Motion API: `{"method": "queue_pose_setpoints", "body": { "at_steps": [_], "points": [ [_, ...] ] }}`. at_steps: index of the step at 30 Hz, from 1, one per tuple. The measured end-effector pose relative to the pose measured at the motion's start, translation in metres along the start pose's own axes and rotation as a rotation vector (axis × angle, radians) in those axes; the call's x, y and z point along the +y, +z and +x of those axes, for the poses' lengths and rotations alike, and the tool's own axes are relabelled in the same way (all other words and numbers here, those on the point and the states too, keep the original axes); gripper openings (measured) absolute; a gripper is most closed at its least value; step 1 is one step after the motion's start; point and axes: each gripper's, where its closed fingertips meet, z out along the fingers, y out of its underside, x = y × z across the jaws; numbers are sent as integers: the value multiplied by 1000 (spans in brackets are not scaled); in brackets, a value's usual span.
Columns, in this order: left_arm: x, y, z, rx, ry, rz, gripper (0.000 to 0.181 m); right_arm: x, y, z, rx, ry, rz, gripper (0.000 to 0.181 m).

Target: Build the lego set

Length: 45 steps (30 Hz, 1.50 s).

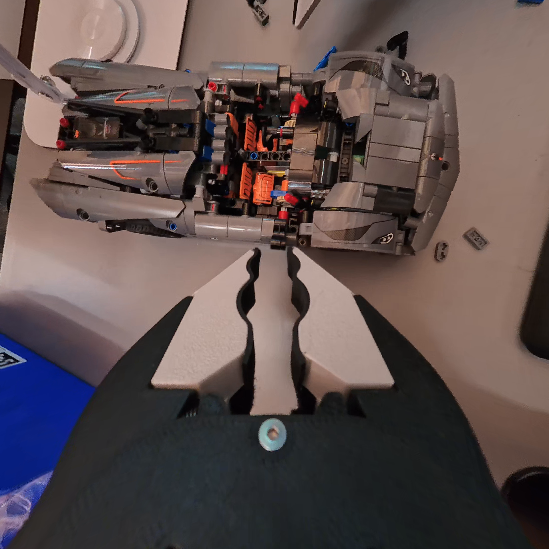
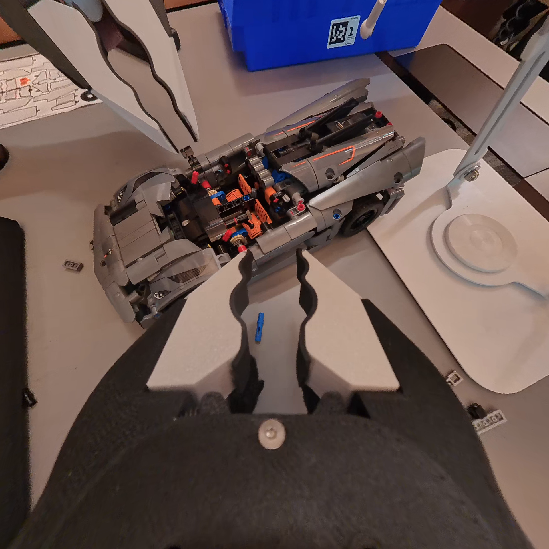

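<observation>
A grey lego car [image 1: 243, 154] with orange and black inner parts lies on the pale table; it also shows in the right wrist view [image 2: 237, 208]. My left gripper [image 1: 274, 252] is open by a narrow gap and holds nothing. Its tips sit just short of a black connector [image 1: 279, 234] on the car's near side. It also shows from the right wrist view [image 2: 187, 144], coming down onto that connector [image 2: 187, 153]. My right gripper [image 2: 273, 254] is open and empty, with its tips at the car's near edge. A blue pin [image 2: 259, 326] lies on the table between its fingers.
A blue bin [image 2: 297, 50] stands behind the car. A white base plate [image 2: 490, 326] with a metal bracket [image 2: 499, 104] lies at the right. An instruction sheet [image 2: 29, 86] and a black mat [image 2: 9, 297] are at the left. Small loose grey pieces [image 2: 72, 265] [image 1: 476, 237] lie about. The left gripper's tips are roughly 15 cm from the right gripper's. The white base plate [image 2: 490, 326] is about 20 cm from my right fingertips.
</observation>
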Motion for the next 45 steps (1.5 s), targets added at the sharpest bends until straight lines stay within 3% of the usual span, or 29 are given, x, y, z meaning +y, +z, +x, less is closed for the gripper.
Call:
{"method": "queue_pose_setpoints", "body": {
  "at_steps": [6, 9, 15, 18, 21, 24, 26, 28, 31, 35, 36, 39, 43, 45],
  "points": [
    [-17, -37, -23, -90, -67, 134, 16, -2, -6, 5, 16, 9, 17, 28],
    [-49, -87, -47, -204, -131, 358, 0, -2, -8, 8, 21, 15, 24, 28],
    [-101, -195, -54, -300, -189, 752, 2, -5, -18, 15, 43, 20, 46, 27],
    [-115, -225, -56, -318, -269, 790, 13, -9, -28, 23, 64, 26, 77, 25],
    [-132, -245, -41, -359, -190, 816, 14, -18, -44, 30, 79, 43, 137, 23],
    [-143, -256, -30, -446, -91, 783, 2, -26, -63, 37, 108, 40, 199, 23],
    [-153, -258, -22, -440, -84, 774, 16, -32, -76, 41, 127, 33, 244, 22],
    [-167, -262, -3, -355, -59, 829, 46, -37, -89, 44, 143, 32, 286, 22],
    [-175, -259, 8, -292, -66, 822, 64, -38, -106, 47, 164, 27, 327, 21],
    [-176, -243, 2, -346, -80, 731, 110, -30, -118, 44, 161, -6, 304, 21],
    [-178, -238, 4, -338, -78, 716, 111, -26, -119, 42, 154, -18, 282, 21],
    [-181, -223, 3, -378, -51, 668, 95, -11, -119, 30, 76, -40, 212, 20],
    [-186, -209, 13, -380, 33, 641, 16, 27, -111, 16, -9, -119, -4, 21],
    [-189, -196, 19, -360, 50, 617, 4, 44, -109, 14, -15, -160, -79, 21]
  ]
}}
